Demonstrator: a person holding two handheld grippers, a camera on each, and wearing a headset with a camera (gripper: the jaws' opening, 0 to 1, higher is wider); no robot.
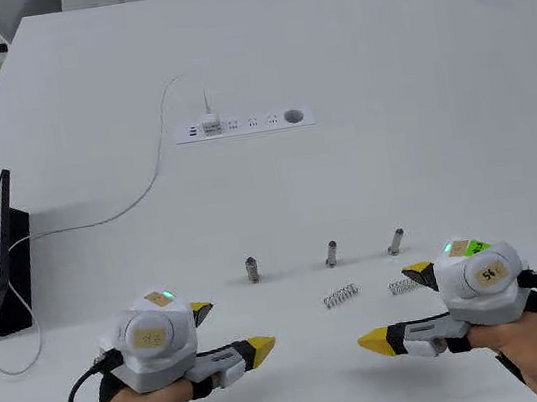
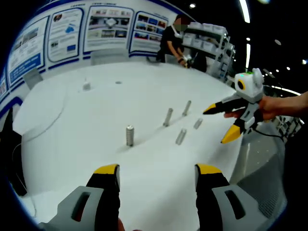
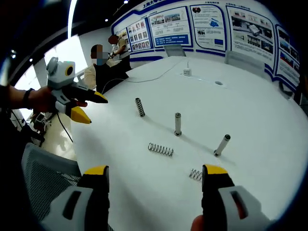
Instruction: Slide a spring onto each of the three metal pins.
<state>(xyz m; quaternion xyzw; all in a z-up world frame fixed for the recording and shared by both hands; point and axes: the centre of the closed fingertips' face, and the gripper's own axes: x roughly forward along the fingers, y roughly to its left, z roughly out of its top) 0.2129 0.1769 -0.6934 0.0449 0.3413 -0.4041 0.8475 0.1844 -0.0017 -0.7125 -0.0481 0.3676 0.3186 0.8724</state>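
Above the white bench [image 1: 379, 63], the left yellow-tipped tongs [image 1: 233, 326] and right yellow-tipped tongs [image 1: 393, 306] hung, jaws spread, tips facing inward.

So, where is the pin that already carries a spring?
In the head view, it is the leftmost pin, standing just ahead of the left claw.

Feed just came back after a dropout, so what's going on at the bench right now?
A person holds a gripper in each hand, low over the white table. The left claw and the right claw are both open and empty. Three pins stand in a row. The left pin already wears a fitted spring, while the middle pin and the right pin are bare. Two springs lie loose in front of them: the first loose spring and the second loose spring, next to the right claw.
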